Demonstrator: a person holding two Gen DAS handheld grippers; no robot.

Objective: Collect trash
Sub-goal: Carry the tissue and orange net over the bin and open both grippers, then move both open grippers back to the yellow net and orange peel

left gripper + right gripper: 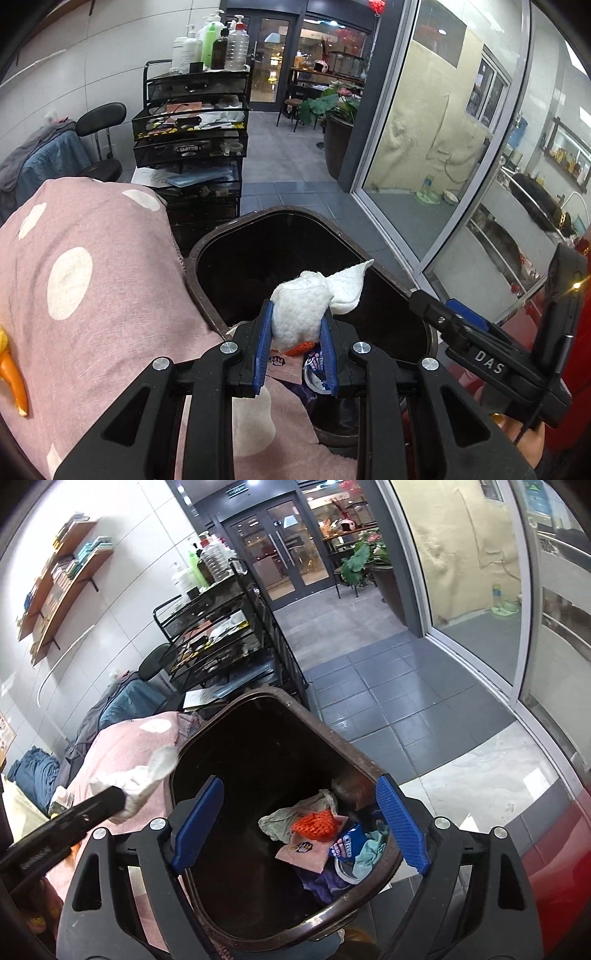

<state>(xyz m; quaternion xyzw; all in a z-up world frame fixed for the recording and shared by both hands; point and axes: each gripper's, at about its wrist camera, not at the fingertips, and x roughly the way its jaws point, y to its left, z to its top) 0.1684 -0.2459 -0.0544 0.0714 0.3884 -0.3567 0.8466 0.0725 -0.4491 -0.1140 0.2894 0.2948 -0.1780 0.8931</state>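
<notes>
Tissue wad (300,314) clamped in left fingers (263,343) above bin (207,295); right fingers (400,827) spread apart.

Your left gripper (295,341) pinches a crumpled white tissue (308,308) above the dark bin (201,266); the polka-dot pink cloth (92,266) lies at nine o'clock, your right gripper (476,343) at three o'clock

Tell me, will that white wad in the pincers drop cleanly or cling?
The white wad looks soft and fibrous, bulging between the left gripper pads, so it is probably light and floppy. Its loose flap hangs free over the bin, so it may flutter or snag briefly rather than fall straight.
</notes>
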